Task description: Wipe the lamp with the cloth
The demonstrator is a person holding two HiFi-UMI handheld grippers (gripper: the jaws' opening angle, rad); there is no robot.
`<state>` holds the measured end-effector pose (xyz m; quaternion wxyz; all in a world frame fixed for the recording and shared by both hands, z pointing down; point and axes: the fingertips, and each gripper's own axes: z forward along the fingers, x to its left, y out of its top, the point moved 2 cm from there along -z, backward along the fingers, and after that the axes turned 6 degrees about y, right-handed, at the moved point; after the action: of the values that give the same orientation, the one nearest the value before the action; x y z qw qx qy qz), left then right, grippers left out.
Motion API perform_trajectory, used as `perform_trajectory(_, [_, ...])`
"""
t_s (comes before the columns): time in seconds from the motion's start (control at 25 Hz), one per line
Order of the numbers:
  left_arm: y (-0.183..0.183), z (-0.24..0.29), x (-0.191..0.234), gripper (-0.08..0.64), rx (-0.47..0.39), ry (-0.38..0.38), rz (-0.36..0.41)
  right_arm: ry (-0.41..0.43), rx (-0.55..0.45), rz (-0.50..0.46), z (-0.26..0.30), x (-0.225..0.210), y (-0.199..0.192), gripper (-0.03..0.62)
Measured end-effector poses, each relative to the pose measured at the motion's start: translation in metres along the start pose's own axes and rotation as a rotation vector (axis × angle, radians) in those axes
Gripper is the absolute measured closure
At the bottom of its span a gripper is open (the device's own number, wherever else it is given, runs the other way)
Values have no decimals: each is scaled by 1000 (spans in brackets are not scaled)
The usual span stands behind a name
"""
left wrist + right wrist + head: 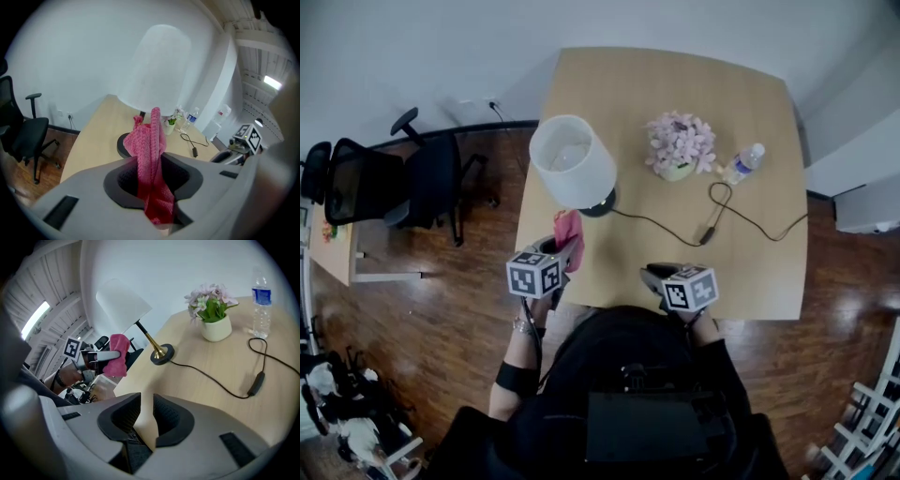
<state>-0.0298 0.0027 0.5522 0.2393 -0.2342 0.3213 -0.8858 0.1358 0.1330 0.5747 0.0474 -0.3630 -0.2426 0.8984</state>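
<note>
**A:** Entry one: the step in hand?

**B:** Approach, by my reading. The left gripper [565,246] is clamped on the pink cloth [569,234], near the lamp [573,161] but apart from it. No wiping contact yet.

**A:** The other tool?

**B:** The right gripper [654,275] is empty, its jaws a slim gap apart, low at the near table edge.

**A:** Next move requires?

**B:** Probably bringing the cloth up onto the white shade with light pressure, because the lamp looks easy to tip.

**A:** Surface and room?

**B:** Pale wood table [769,253] with a potted flower [679,145], a water bottle [746,161] and the lamp cord [712,225]. Dark wood floor, office chair [394,183], white walls.
</note>
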Motion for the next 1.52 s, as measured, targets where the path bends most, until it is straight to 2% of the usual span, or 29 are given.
perform_trajectory(0.12, [-12, 41, 5, 449, -7, 29, -39, -13, 24, 27, -2, -4, -17, 500])
perform_trajectory(0.24, [-16, 82, 12, 448, 22, 69, -27, -35, 58, 65, -5, -10, -40, 500])
perform_trajectory(0.32, [-7, 101, 16, 448, 11, 104, -18, -32, 66, 85, -6, -13, -49, 500])
perform_trajectory(0.52, [38, 124, 17, 448, -149, 176, 20, -9, 71, 119, 1, -32, -67, 500])
perform_trajectory(0.6, [44, 125, 17, 446, -184, 194, 39, 3, 79, 120, 3, -28, -69, 500])
perform_trajectory(0.76, [41, 125, 21, 446, -236, 190, 28, 32, 97, 114, 9, -18, -73, 500])
perform_trajectory(1.0, [23, 143, 34, 445, -156, 194, -20, 44, 111, 130, 13, -23, -82, 500])
perform_trajectory(1.28, [-5, 151, 45, 445, -43, 204, -165, 23, 100, 131, 6, -32, -77, 500])
perform_trajectory(1.36, [-10, 148, 44, 446, -13, 206, -161, 17, 92, 122, 3, -31, -72, 500])
perform_trajectory(1.52, [-21, 141, 43, 446, 66, 216, -85, 28, 58, 109, 0, -28, -61, 500])
